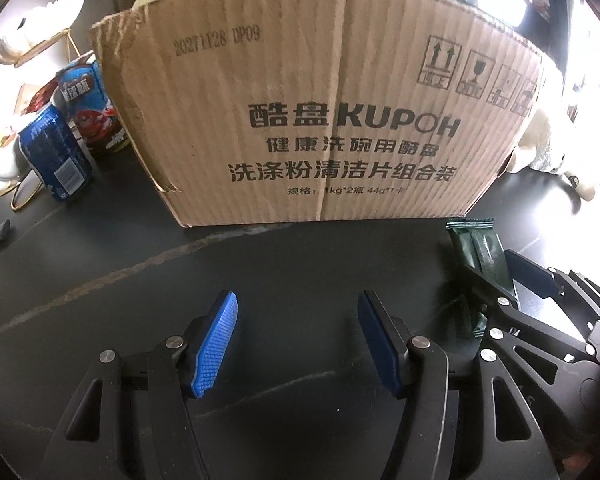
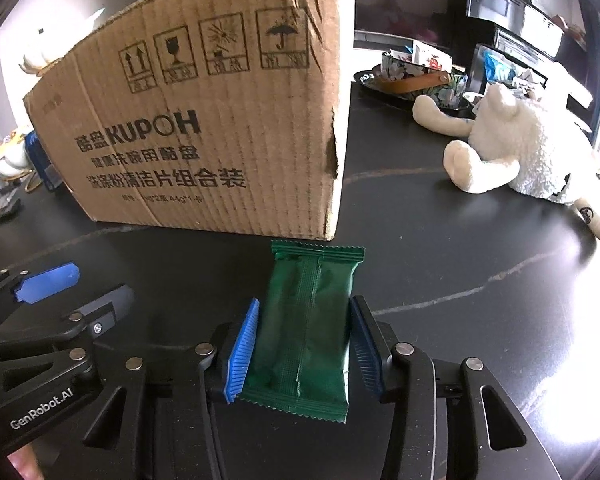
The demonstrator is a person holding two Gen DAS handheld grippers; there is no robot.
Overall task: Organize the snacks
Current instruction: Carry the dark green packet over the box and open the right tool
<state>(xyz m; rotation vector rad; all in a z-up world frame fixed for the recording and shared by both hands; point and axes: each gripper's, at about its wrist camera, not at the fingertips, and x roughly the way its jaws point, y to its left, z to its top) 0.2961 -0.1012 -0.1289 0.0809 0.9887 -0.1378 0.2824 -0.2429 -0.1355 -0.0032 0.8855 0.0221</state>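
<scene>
A green snack packet [image 2: 308, 320] lies flat on the black table [image 2: 460, 264], just in front of the right corner of a tall cardboard box [image 2: 204, 120]. My right gripper [image 2: 305, 304] is shut on the packet, one blue pad against each long side. In the left wrist view the packet [image 1: 474, 240] sticks out beyond the right gripper [image 1: 496, 276]. My left gripper [image 1: 296, 300] stands open with nothing between its fingers, low over the bare table before the box [image 1: 320, 100]. It also appears at the left of the right wrist view as the left gripper [image 2: 102, 280].
Left of the box stand a blue can [image 1: 56, 156] and a blue snack carton [image 1: 88, 96], with white ornaments on gold stands behind. A white plush toy [image 2: 520, 152] lies to the right, with a patterned bowl [image 2: 420, 76] beyond it.
</scene>
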